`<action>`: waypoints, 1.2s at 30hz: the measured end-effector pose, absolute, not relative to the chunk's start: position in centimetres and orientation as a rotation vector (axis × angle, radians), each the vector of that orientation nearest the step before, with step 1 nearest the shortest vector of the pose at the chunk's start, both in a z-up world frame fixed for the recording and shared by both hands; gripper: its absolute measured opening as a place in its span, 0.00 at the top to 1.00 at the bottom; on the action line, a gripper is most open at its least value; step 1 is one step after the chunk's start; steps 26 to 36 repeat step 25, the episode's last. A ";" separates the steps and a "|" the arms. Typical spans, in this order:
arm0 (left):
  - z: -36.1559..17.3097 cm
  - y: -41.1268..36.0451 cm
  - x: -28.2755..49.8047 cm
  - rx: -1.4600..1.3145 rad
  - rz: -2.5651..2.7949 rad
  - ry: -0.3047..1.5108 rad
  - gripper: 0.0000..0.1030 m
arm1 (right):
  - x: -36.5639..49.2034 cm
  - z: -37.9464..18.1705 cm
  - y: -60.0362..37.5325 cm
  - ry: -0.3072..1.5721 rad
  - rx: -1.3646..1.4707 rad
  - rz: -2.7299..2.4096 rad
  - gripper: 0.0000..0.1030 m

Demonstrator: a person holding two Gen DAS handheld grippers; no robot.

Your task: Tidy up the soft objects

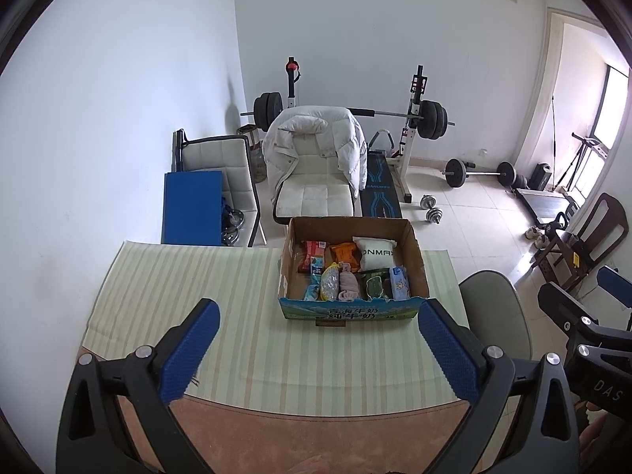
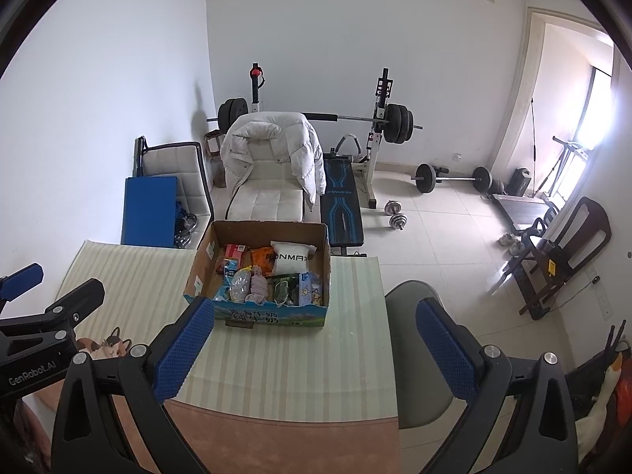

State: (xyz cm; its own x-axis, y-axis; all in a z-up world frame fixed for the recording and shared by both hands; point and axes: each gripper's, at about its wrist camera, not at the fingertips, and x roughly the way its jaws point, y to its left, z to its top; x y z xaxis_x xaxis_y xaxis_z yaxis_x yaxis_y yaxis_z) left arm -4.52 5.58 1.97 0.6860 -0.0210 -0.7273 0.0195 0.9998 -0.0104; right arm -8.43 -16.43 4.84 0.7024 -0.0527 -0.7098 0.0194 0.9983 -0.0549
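An open brown cardboard box with a blue printed front panel (image 1: 351, 264) sits at twelve o'clock on the desk covered by a pale green striped cloth (image 1: 189, 300), packed with soft goods: a white pillow-like pouch with black lettering (image 1: 375, 254) at its one o'clock corner, an orange snack packet (image 1: 344, 254) beside it, a rolled pinkish-grey cloth (image 1: 348, 286) near the front, and a light blue tissue pack with a cartoon print (image 1: 399, 283) at the box's four o'clock. The left hand-held gripper (image 1: 316, 355) hovers short of the box with blue pads spread wide and nothing between them; the right hand-held gripper (image 2: 316, 355), likewise gaping and empty, hangs at the same stand-off, its left pad overlapping the box's front corner in its own view. Nothing lies loose on the cloth, so the sorting appears either finished or not begun. Any next move would call for reaching forward and down into the box and closing gently on one pliable item.
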 end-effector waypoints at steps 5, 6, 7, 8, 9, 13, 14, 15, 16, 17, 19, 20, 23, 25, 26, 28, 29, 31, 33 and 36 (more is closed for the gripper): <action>2.0 5.7 -4.5 -0.001 -0.024 0.816 0.00 | -8.4 4.8 -16.4 0.790 -0.048 -0.040 0.00; 2.0 5.7 -4.5 -0.002 -0.024 0.816 0.00 | -8.4 4.8 -16.4 0.790 -0.047 -0.040 0.00; 2.0 5.7 -4.5 -0.002 -0.024 0.817 0.00 | -8.4 4.8 -16.5 0.790 -0.045 -0.039 0.00; 2.0 5.7 -4.4 -0.002 -0.025 0.818 0.00 | -8.4 4.8 -16.4 0.789 -0.046 -0.039 0.00; 2.0 5.7 -4.5 -0.002 -0.025 0.817 0.00 | -8.4 4.8 -16.4 0.790 -0.048 -0.039 0.00; 1.9 5.7 -4.4 -0.001 -0.023 0.817 0.00 | -8.3 4.8 -16.4 0.789 -0.047 -0.040 0.00; 1.9 5.7 -4.4 -0.001 -0.022 0.817 0.00 | -8.3 4.8 -16.4 0.790 -0.048 -0.040 0.00; 1.9 5.7 -4.4 -0.002 -0.023 0.819 0.00 | -8.3 4.8 -16.4 0.792 -0.048 -0.040 0.00; 1.9 5.6 -4.4 -0.002 -0.023 0.819 0.00 | -8.4 4.8 -16.4 0.790 -0.047 -0.040 0.00; 1.9 5.6 -4.4 -0.001 -0.022 0.819 0.00 | -8.3 4.8 -16.4 0.790 -0.046 -0.040 0.00; 1.8 5.6 -4.4 -0.001 -0.025 0.824 0.00 | -8.3 4.8 -16.4 0.790 -0.048 -0.039 0.00; 1.8 5.5 -4.4 0.001 -0.024 0.824 0.00 | -8.3 4.8 -16.4 0.790 -0.048 -0.039 0.00; 1.6 5.4 -4.4 0.002 -0.026 0.823 0.00 | -8.3 4.8 -16.4 0.791 -0.047 -0.038 0.00; 1.5 5.3 -4.2 0.003 -0.029 0.825 0.00 | -8.3 4.8 -16.5 0.792 -0.046 -0.040 0.00; 1.5 5.3 -4.2 0.003 -0.029 0.825 0.00 | -8.3 4.8 -16.5 0.792 -0.046 -0.040 0.00; 1.5 5.3 -4.2 0.003 -0.029 0.825 0.00 | -8.3 4.8 -16.5 0.792 -0.046 -0.040 0.00; 1.5 5.3 -4.2 0.003 -0.029 0.825 0.00 | -8.3 4.8 -16.5 0.792 -0.046 -0.040 0.00; 1.5 5.3 -4.2 0.003 -0.029 0.825 0.00 | -8.3 4.8 -16.5 0.792 -0.046 -0.040 0.00; 1.5 5.3 -4.2 0.003 -0.029 0.825 0.00 | -8.3 4.8 -16.5 0.792 -0.046 -0.040 0.00; 1.5 5.3 -4.2 0.003 -0.029 0.825 0.00 | -8.3 4.8 -16.5 0.792 -0.046 -0.040 0.00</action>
